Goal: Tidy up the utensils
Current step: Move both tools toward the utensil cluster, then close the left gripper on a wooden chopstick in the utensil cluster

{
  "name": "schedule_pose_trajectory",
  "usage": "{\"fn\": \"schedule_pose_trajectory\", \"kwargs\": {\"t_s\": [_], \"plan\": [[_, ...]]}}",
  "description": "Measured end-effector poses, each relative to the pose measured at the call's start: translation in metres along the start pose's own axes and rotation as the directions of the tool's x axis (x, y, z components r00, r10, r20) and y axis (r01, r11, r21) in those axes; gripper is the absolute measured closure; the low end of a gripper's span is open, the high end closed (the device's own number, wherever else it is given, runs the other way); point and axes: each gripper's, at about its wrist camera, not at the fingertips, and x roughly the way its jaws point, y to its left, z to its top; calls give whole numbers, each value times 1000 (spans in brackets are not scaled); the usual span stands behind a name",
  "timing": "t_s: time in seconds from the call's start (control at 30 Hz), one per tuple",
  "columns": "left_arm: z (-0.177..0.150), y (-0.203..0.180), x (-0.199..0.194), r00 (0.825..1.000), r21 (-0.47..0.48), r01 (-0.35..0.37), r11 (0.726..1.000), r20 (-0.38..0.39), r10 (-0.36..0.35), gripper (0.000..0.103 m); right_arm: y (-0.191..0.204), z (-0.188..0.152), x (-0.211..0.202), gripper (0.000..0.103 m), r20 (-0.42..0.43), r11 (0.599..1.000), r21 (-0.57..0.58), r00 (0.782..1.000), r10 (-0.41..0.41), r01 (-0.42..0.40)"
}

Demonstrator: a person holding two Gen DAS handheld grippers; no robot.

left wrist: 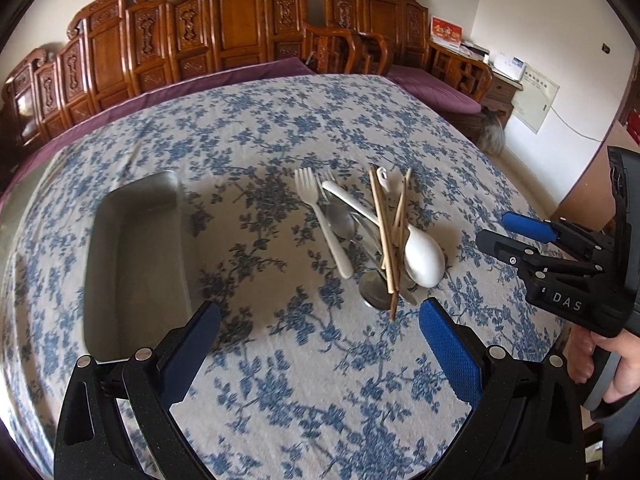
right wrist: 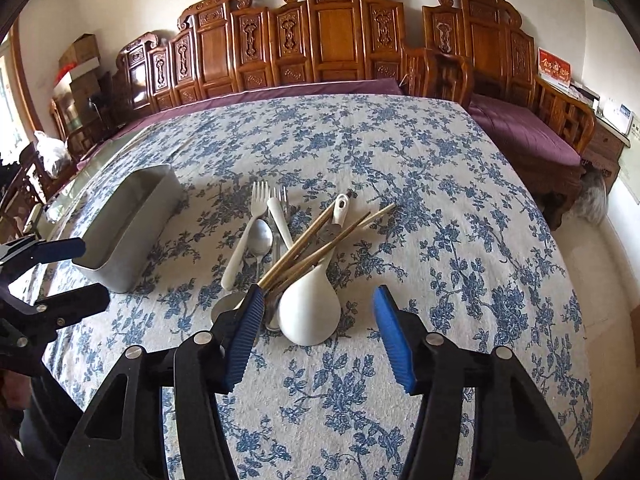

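- right gripper (right wrist: 318, 332) unclenched, nothing gripped, blue pads either side of large white plastic spoon's (right wrist: 310, 312) bowl, likely first pick
- left gripper (left wrist: 320, 344) spread wide, empty, near pile
- brown chopsticks (right wrist: 320, 240), white fork (right wrist: 246, 236), metal spoon (right wrist: 261, 237) heaped together on floral cloth (right wrist: 440, 220)
- rectangular steel tray (left wrist: 132, 264) left of the heap, empty, probable destination

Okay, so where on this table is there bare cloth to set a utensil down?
Free: the tablecloth right of the utensil pile, the far stretch toward the wooden bench, and the strip between the pile and the metal tray. Crowded: the pile itself, chopsticks crossing the white spoon.
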Motion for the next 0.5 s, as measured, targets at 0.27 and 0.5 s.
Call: {"fn": "schedule_pose_trajectory", "kwargs": {"t_s": [0.27, 0.5], "plan": [[12, -28, 46, 993, 41, 97, 994, -75, -94, 39, -21, 1, 5, 44, -5, 999, 45, 1000, -27, 27], [24, -43, 79, 984, 55, 138, 989, -123, -130, 75, -32, -1, 6, 44, -13, 997, 67, 999, -29, 30]]}}
